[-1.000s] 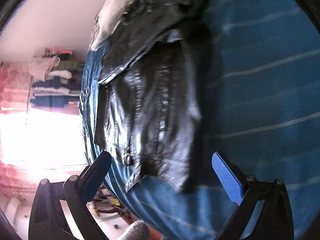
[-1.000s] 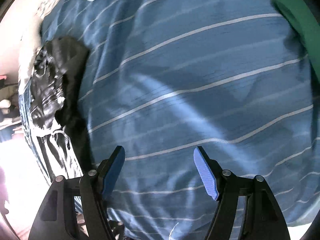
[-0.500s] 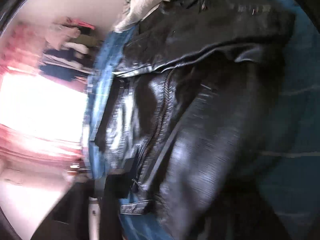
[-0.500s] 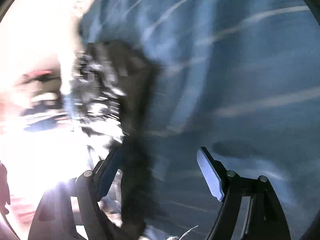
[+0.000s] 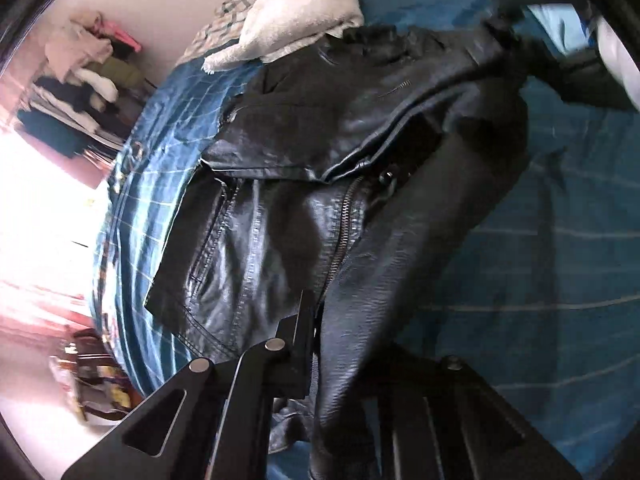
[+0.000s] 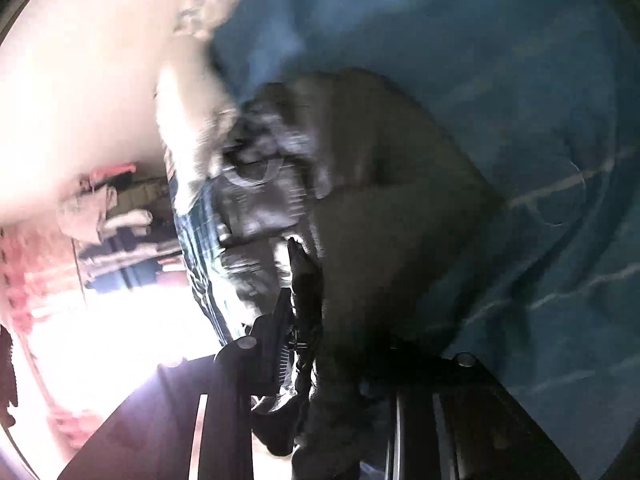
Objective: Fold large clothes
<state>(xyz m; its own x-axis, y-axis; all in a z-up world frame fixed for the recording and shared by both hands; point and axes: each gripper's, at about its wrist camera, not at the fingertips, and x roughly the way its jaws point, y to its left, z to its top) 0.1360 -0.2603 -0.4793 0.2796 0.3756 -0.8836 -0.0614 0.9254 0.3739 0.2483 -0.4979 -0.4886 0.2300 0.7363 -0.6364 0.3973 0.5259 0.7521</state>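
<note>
A black leather jacket (image 5: 320,184) lies on a blue striped bedsheet (image 5: 560,264). In the left wrist view my left gripper (image 5: 320,344) is shut on the jacket's lower front edge, beside the zipper. In the blurred right wrist view my right gripper (image 6: 320,344) is shut on a dark fold of the same jacket (image 6: 380,208). My right gripper and its handle also show at the top right of the left wrist view (image 5: 532,20), at the jacket's far end.
A white towel (image 5: 296,20) on checked bedding lies at the bed's far end. Shelves of folded clothes (image 5: 80,80) stand against the wall beyond the bed's left edge. A bright window glares at the left.
Both grippers were open above the bed a second ago. They moved onto the jacket and closed on it, the left at the lower front, the right at the far end.
</note>
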